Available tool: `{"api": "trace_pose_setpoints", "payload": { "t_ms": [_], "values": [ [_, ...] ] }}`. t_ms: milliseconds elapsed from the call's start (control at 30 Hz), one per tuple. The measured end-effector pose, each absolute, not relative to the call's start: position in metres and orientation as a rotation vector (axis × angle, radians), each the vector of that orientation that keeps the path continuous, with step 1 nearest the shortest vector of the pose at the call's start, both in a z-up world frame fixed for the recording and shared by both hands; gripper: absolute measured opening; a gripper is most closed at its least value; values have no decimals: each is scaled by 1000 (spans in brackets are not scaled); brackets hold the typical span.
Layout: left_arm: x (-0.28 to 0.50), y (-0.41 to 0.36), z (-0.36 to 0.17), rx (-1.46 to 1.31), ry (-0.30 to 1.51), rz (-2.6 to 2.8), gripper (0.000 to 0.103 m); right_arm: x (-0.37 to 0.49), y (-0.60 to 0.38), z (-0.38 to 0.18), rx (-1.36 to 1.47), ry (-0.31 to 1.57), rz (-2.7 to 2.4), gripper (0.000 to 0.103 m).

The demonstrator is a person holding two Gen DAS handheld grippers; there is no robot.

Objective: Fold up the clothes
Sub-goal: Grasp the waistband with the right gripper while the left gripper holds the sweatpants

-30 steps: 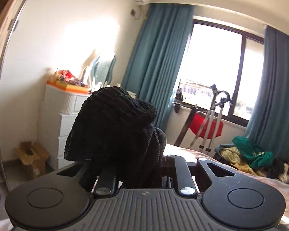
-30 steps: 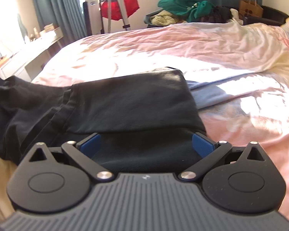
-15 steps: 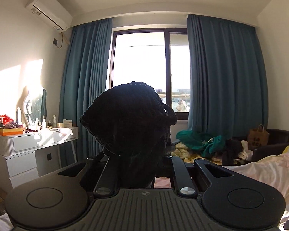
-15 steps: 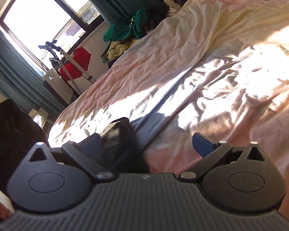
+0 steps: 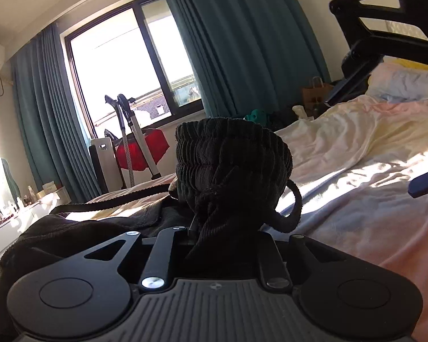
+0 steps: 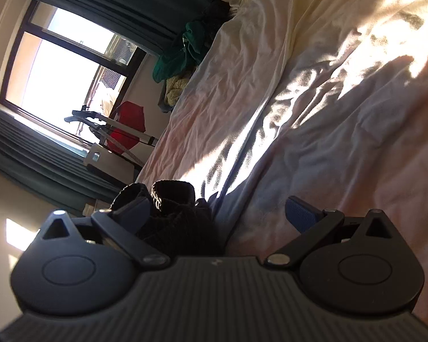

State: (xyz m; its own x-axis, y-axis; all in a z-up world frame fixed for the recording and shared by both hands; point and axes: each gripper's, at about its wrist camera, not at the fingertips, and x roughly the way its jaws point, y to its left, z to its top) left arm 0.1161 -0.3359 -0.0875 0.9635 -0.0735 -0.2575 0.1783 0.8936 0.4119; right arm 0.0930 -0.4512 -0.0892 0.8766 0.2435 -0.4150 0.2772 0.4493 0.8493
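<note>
A black ribbed garment [image 5: 231, 171], bunched at its waistband with a drawstring loop [image 5: 292, 213], stands up between the fingers of my left gripper [image 5: 222, 228], which is shut on it. The remainder of the dark cloth [image 5: 80, 228] trails down onto the bed at the left. In the right wrist view the same bunch [image 6: 174, 202] sits by the left blue pad [image 6: 141, 209]. My right gripper [image 6: 219, 213] is open and rolled sideways over the pink bed sheet [image 6: 314, 114], holding nothing. Its frame [image 5: 385, 31] shows at the left wrist view's upper right.
The bed sheet [image 5: 356, 156] spreads to the right, with a pillow [image 5: 405, 82] at its head. Beyond the bed are a window with teal curtains [image 5: 242, 42], a red-covered stand [image 5: 139, 151], a heap of clothes [image 6: 182, 65], a paper bag [image 5: 314, 94] and a white dresser [image 5: 11, 222].
My left gripper swung from facing the window down toward the bed, still gripping the black waistband. My right gripper left the flat black cloth, rolled sideways and stays open.
</note>
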Motion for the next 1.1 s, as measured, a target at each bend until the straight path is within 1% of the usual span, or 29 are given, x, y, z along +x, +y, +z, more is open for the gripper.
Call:
{"api": "trace_pose_setpoints", "payload": {
  "t_ms": [33, 67, 133, 200, 267, 467, 700, 767, 900, 933, 967, 1000, 1033, 1067, 1100],
  "values": [
    [114, -333, -92, 477, 253, -146, 22, 96, -449, -91, 1138, 537, -3, 103],
    [110, -325, -97, 516, 274, -162, 27, 98, -446, -92, 1141, 545, 10, 103],
    [101, -315, -105, 605, 303, -193, 44, 100, -438, -91, 1117, 556, 29, 103],
    [86, -307, -113, 669, 296, -214, 83, 101, -430, -88, 1084, 567, 41, 103],
    [72, -291, -110, 689, 269, -254, 94, 101, -423, -85, 1051, 578, 51, 103],
    [29, -229, -89, 807, 208, -314, 97, 101, -402, -84, 978, 625, 51, 103],
    [26, -147, -89, 892, 230, -203, 97, 106, -380, -92, 1033, 674, 91, 103],
    [33, -132, -91, 859, 258, -158, 97, 109, -377, -99, 1051, 699, 67, 103],
    [53, -105, -87, 652, 291, -92, 97, 114, -372, -108, 1064, 690, 22, 103],
    [59, -101, -87, 612, 304, -73, 97, 115, -372, -109, 1084, 672, 31, 100],
    [63, -98, -87, 580, 312, -59, 97, 116, -372, -111, 1103, 653, 39, 94],
    [68, -95, -86, 548, 321, -46, 97, 117, -371, -109, 1097, 641, 38, 77],
    [71, -92, -86, 528, 322, -36, 97, 118, -369, -107, 1084, 631, 35, 71],
    [69, -91, -84, 530, 306, -31, 97, 118, -367, -104, 1059, 615, 28, 69],
    [67, -89, -82, 535, 285, -26, 96, 117, -364, -101, 1030, 597, 20, 63]
  ]
}}
